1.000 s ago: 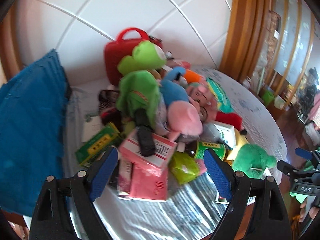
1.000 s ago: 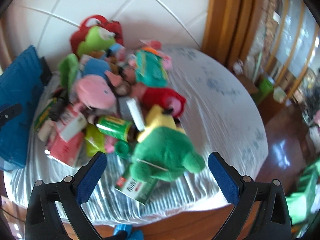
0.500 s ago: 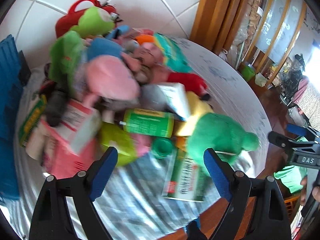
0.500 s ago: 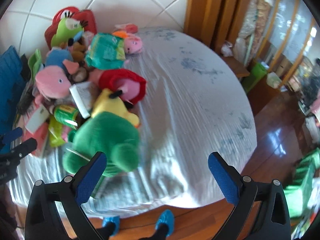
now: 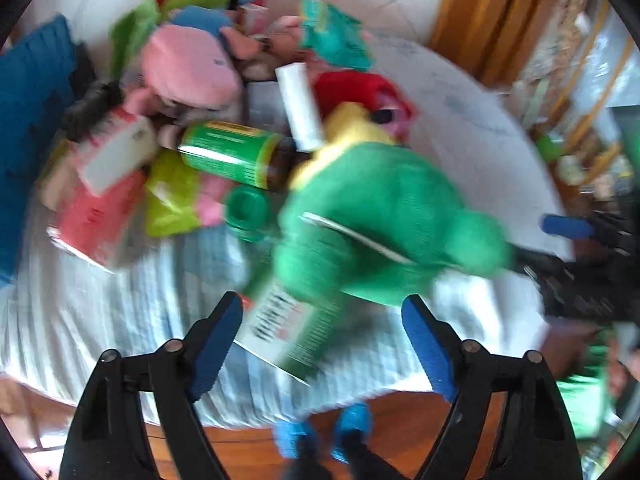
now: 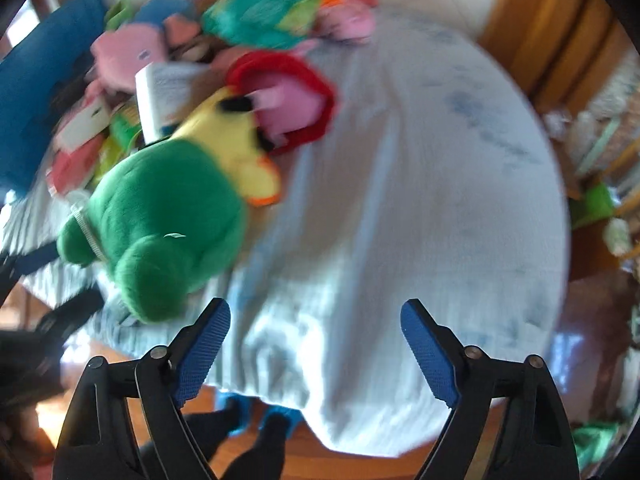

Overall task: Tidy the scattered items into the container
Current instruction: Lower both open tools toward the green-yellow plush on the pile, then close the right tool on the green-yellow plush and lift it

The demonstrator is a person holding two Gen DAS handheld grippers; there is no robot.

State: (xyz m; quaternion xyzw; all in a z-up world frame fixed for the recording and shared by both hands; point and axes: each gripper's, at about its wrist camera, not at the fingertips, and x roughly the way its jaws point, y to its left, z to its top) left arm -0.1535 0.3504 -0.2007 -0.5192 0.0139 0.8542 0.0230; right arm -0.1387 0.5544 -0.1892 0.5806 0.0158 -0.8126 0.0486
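A: What lies leftmost?
B: A blue ribbed fabric container [image 5: 28, 112], then a brown bottle with a green label [image 5: 232, 156], then a green plush toy [image 5: 384, 232] on the round table's pale striped cloth [image 6: 420, 200].
A: The grippers?
B: Left gripper [image 5: 322, 332] spread wide over a green-and-white carton [image 5: 288, 328]; right gripper [image 6: 316, 336] spread, holding nothing, beside the plush.

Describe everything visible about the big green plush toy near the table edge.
The green plush toy is soft, fuzzy, rounded, with a stubby limb pointing right and a thin white tag strap across it. It lies on the striped tablecloth near the front edge, leaning on a yellow plush and overlapping a green box. Neither claw touches it. Blurred.
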